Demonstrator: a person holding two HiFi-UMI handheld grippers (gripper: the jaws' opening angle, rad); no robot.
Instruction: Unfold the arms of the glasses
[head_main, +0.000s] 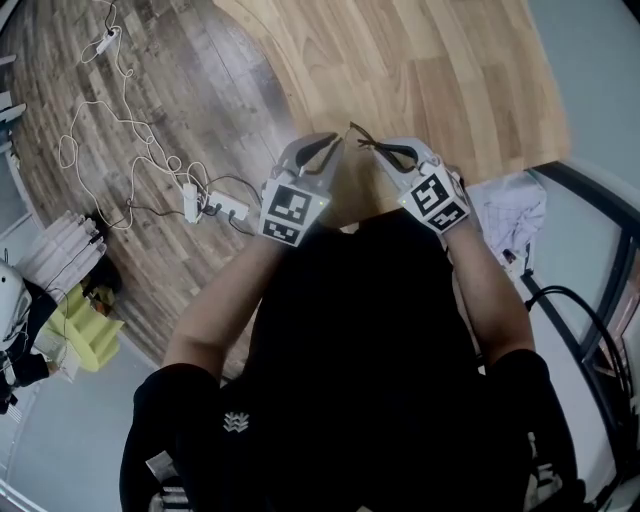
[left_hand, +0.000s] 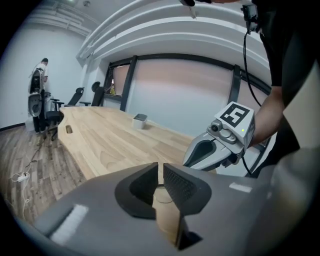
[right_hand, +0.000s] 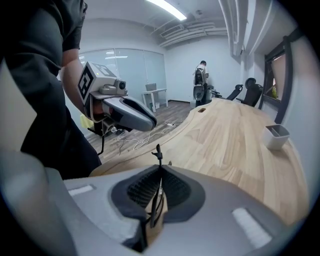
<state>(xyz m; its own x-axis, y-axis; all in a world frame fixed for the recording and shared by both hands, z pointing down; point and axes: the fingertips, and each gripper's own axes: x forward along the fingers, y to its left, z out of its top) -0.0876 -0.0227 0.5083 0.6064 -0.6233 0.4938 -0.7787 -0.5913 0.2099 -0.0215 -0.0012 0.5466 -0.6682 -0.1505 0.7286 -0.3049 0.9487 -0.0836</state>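
The person's black-shirted torso (head_main: 360, 340) fills the lower head view. Just beyond it both tools are raised side by side over the near edge of the long pale wooden table (head_main: 440, 70). The thin dark wire-framed glasses (right_hand: 158, 151) are off the table, held in the air by the right gripper (right_hand: 160, 176). The chief risk from here looks like twisting or slipping. The frame is slight and caught edge-on between ribbed pads (right_hand: 176, 189). A pull on an arm that runs off the hinge's line could therefore bend the wire, or lever the glasses round in the grip and drop them onto the table or the plank floor (head_main: 120, 120) beside it. A second risk is a plain miss, since the arm is a very fine target and the other tool sits close alongside. The right gripper's jaws are pressed together on the frame, with one thin dark tip standing up above them. The left gripper (left_hand: 160, 176) has its jaws drawn close, with only a narrow slit showing. A faint line crosses that slit, but it cannot be told whether it is part of the glasses lying in the gap or merely seen beyond it. From the right gripper view the left tool seems clear of the frame.
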